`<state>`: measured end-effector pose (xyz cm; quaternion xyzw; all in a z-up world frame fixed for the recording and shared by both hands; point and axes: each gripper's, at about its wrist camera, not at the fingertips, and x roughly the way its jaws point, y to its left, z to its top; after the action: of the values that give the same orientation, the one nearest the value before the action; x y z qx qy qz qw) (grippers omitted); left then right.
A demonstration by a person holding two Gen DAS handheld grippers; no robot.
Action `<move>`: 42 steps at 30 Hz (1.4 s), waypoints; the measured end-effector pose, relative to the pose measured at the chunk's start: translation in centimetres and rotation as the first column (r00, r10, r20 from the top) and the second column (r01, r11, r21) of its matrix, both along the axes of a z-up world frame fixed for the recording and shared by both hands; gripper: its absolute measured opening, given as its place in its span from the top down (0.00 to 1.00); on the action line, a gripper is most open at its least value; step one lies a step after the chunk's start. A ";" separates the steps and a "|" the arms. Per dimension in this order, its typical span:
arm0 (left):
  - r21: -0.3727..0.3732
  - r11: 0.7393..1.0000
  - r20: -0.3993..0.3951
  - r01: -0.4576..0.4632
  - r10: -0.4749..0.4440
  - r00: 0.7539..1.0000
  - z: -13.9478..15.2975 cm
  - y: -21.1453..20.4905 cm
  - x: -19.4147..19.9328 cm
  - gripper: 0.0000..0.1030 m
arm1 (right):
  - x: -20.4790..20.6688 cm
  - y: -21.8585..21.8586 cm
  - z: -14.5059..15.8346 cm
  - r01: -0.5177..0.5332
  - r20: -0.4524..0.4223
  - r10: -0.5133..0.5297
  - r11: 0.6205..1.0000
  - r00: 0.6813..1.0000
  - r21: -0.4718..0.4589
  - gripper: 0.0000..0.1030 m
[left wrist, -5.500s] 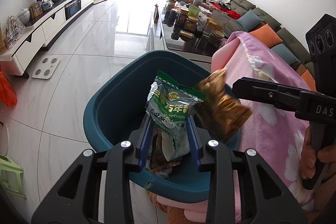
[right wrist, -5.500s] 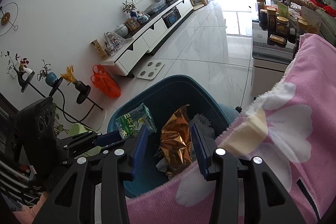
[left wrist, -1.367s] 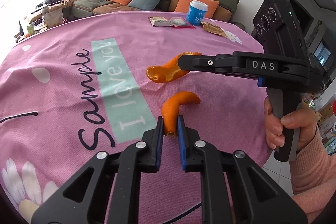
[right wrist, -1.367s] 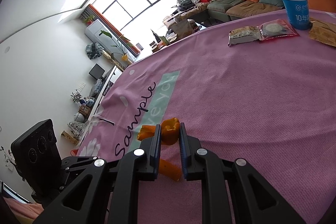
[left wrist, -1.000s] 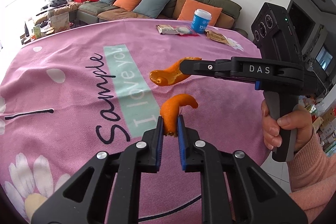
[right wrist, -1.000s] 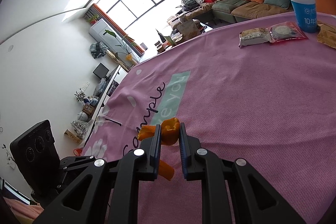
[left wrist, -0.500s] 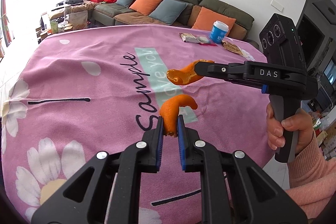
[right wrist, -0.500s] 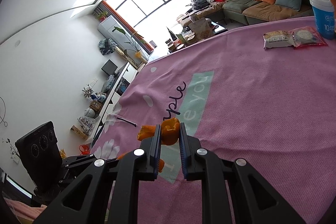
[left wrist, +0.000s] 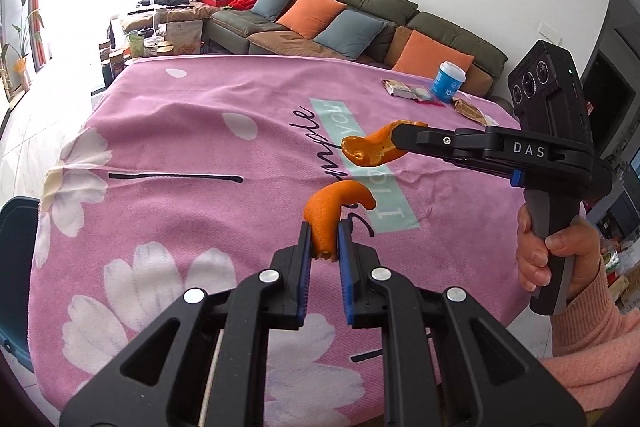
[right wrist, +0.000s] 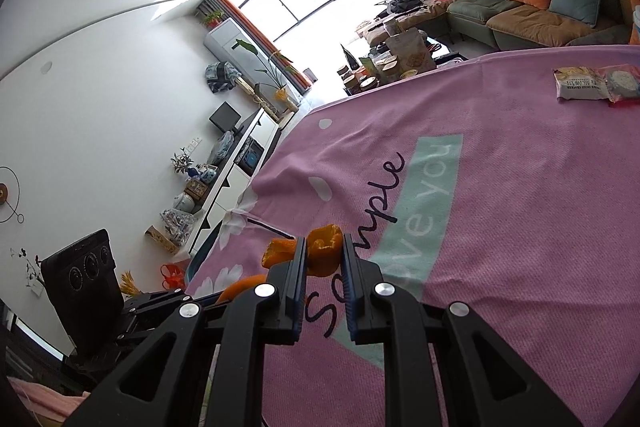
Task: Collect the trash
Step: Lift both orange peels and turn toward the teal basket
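Note:
My left gripper (left wrist: 323, 243) is shut on a curled strip of orange peel (left wrist: 332, 207), held above the pink flowered tablecloth (left wrist: 168, 147). My right gripper (right wrist: 323, 259) is shut on a second orange peel (right wrist: 320, 255); in the left wrist view that peel (left wrist: 370, 149) hangs in the air from the black fingers to the right, just beyond the first one. A hand (left wrist: 540, 247) in a pink sleeve grips the right tool's handle. The dark teal bin (left wrist: 16, 251) shows at the table's left edge.
At the far side of the table stand a blue paper cup (left wrist: 450, 85) and several snack wrappers (left wrist: 404, 91), also seen as wrappers (right wrist: 592, 83) in the right wrist view. Behind are a green sofa (left wrist: 360, 15), a cluttered coffee table (left wrist: 160, 39) and a white TV cabinet (right wrist: 236, 183).
Both grippers, each still holding its peel, have drifted toward the table's left side. The cup and wrappers have slid away to the right, and the bin has come into view at the left edge.

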<state>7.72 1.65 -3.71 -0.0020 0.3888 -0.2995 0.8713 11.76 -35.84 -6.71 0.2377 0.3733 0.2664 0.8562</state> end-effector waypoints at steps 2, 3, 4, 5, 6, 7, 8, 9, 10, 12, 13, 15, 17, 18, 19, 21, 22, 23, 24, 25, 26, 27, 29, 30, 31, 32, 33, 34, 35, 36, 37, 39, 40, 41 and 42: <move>0.001 1.000 0.004 -0.013 0.013 1.000 0.1 0.6 -0.1 0.87 | 0.2 0.5 0.0 -0.010 0.000 0.010 1.000 1.000 -0.001 0.86; 0.000 1.000 0.006 -0.018 0.018 1.000 0.2 0.8 -0.1 0.87 | 0.2 0.7 0.0 -0.015 0.000 0.015 1.000 1.000 -0.001 0.86; -0.001 1.000 0.007 -0.024 0.024 1.000 0.2 1.1 -0.2 0.87 | 0.3 1.0 0.0 -0.020 -0.001 0.020 1.000 1.000 0.000 0.86; -0.001 1.000 0.009 -0.030 0.030 0.999 0.3 1.4 -0.2 0.87 | 0.4 1.3 0.1 -0.025 -0.001 0.025 1.000 1.000 -0.001 0.86; -0.002 0.999 0.010 -0.036 0.036 0.999 0.4 1.6 -0.3 0.87 | 0.5 1.4 -0.1 -0.031 0.000 0.031 1.000 1.000 -0.001 0.86; -0.003 0.999 0.011 -0.042 0.042 0.999 0.4 1.9 -0.3 0.87 | 0.7 1.7 0.0 -0.037 0.000 0.037 0.999 0.999 -0.001 0.86; -0.004 0.999 0.013 -0.048 0.048 0.999 0.5 2.1 -0.3 0.87 | 0.7 1.9 0.0 -0.043 0.001 0.043 0.999 0.999 -0.001 0.86; -0.005 0.999 0.014 -0.054 0.054 0.998 0.5 2.4 -0.3 0.87 | 0.8 2.1 0.1 -0.048 0.001 0.048 0.999 0.999 -0.001 0.86; -0.007 0.998 0.015 -0.060 0.060 0.998 0.6 2.6 -0.3 0.87 | 0.8 2.2 0.1 -0.055 0.001 0.055 0.999 0.999 0.001 0.86; -0.009 0.997 0.017 -0.071 0.072 0.997 0.6 3.1 -0.4 0.87 | 0.9 2.6 0.1 -0.065 0.000 0.065 0.998 0.998 0.004 0.86; -0.011 0.997 0.016 -0.077 0.077 0.997 0.7 3.4 -0.4 0.87 | 1.0 2.8 0.2 -0.069 -0.001 0.069 0.998 0.998 0.005 0.86; -0.012 0.996 0.017 -0.089 0.089 0.996 0.7 3.9 -0.4 0.87 | 1.1 3.3 0.1 -0.078 -0.002 0.078 0.997 0.997 0.006 0.86; -0.014 0.995 0.018 -0.099 0.099 0.995 0.8 4.3 -0.4 0.87 | 1.2 3.7 0.1 -0.088 -0.002 0.088 0.996 0.996 0.005 0.86; -0.015 0.994 0.020 -0.105 0.105 0.994 0.8 4.6 -0.4 0.87 | 1.2 4.0 0.1 -0.093 -0.001 0.093 0.996 0.996 0.004 0.86; -0.016 0.994 0.020 -0.110 0.111 0.994 0.9 4.9 -0.5 0.87 | 1.3 4.1 0.2 -0.098 0.000 0.098 0.995 0.995 0.004 0.86; -0.018 0.992 0.021 -0.122 0.122 0.992 0.9 5.4 -0.5 0.87 | 1.6 4.7 0.2 -0.106 0.000 0.106 0.994 0.994 0.003 0.86; -0.019 0.992 0.021 -0.128 0.128 0.992 0.9 5.7 -0.5 0.87 | 1.8 4.9 0.2 -0.110 0.000 0.110 0.994 0.994 0.003 0.86; -0.020 0.991 0.020 -0.133 0.134 0.991 0.9 5.9 -0.4 0.87 | 1.9 5.1 0.3 -0.115 0.000 0.115 0.993 0.993 0.003 0.86; -0.020 0.990 0.020 -0.140 0.140 0.990 0.9 6.2 -0.4 0.87 | 1.9 5.3 0.3 -0.119 0.000 0.119 0.993 0.993 0.004 0.86; -0.020 0.989 0.020 -0.146 0.146 0.989 0.9 6.4 -0.3 0.87 | 2.0 5.4 0.3 -0.123 0.001 0.123 0.992 0.992 0.004 0.86; -0.021 0.988 0.019 -0.151 0.152 0.988 0.9 6.6 -0.3 0.87 | 2.1 5.6 0.2 -0.127 0.000 0.127 0.992 0.992 0.005 0.86; -0.023 0.987 0.018 -0.157 0.157 0.987 0.9 6.9 -0.3 0.87 | 2.1 5.7 0.3 -0.131 0.000 0.131 0.991 0.991 0.005 0.86; -0.023 0.986 0.020 -0.166 0.167 0.986 0.9 7.2 -0.3 0.87 | 2.2 5.9 0.2 -0.140 -0.001 0.140 0.990 0.990 0.006 0.86; -0.025 0.985 0.020 -0.170 0.171 0.985 0.9 7.4 -0.4 0.87 | 2.3 6.1 0.2 -0.146 -0.002 0.146 0.989 0.989 0.010 0.86; -0.025 0.984 0.020 -0.174 0.175 0.984 1.0 7.6 -0.4 0.87 | 2.5 6.2 0.2 -0.150 -0.003 0.150 0.989 0.989 0.012 0.86; -0.025 0.984 0.021 -0.179 0.179 0.984 1.0 7.7 -0.4 0.87 | 2.5 6.4 0.2 -0.154 -0.002 0.154 0.988 0.988 0.011 0.86; -0.027 0.983 0.021 -0.182 0.183 0.983 1.0 7.9 -0.4 0.87 | 2.5 6.6 0.3 -0.157 -0.002 0.157 0.987 0.988 0.010 0.86; -0.028 0.982 0.021 -0.186 0.186 0.982 1.0 8.1 -0.3 0.87 | 2.5 6.7 0.3 -0.161 -0.001 0.161 0.987 0.987 0.010 0.86; -0.027 0.982 0.022 -0.189 0.190 0.982 1.1 8.1 -0.3 0.87 | 2.6 6.8 0.3 -0.165 0.000 0.165 0.986 0.986 0.010 0.86; -0.026 0.981 0.024 -0.193 0.194 0.981 1.1 8.3 -0.3 0.87 | 2.6 7.0 0.4 -0.168 0.000 0.168 0.986 0.986 0.010 0.86; -0.027 0.980 0.024 -0.196 0.196 0.980 1.1 8.4 -0.3 0.87 | 2.6 7.2 0.4 -0.171 0.001 0.171 0.985 0.985 0.010 0.86; -0.028 0.979 0.026 -0.203 0.204 0.979 1.2 8.7 -0.3 0.87 | 2.6 7.4 0.4 -0.176 0.000 0.176 0.984 0.984 0.010 0.86; -0.029 0.978 0.026 -0.206 0.207 0.978 1.2 8.8 -0.3 0.87 | 2.7 7.6 0.5 -0.179 0.001 0.179 0.984 0.984 0.010 0.86; -0.030 0.977 0.026 -0.211 0.211 0.977 1.3 9.0 -0.3 0.87 | 2.7 7.6 0.4 -0.182 0.001 0.182 0.983 0.983 0.010 0.86; -0.031 0.976 0.027 -0.215 0.216 0.976 1.3 9.1 -0.4 0.87 | 2.8 7.7 0.4 -0.185 0.001 0.185 0.983 0.983 0.010 0.86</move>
<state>7.32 10.74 -2.42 -0.0516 0.3689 -0.2086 0.9043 14.51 -28.18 -6.32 0.2065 0.3925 0.3465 0.8266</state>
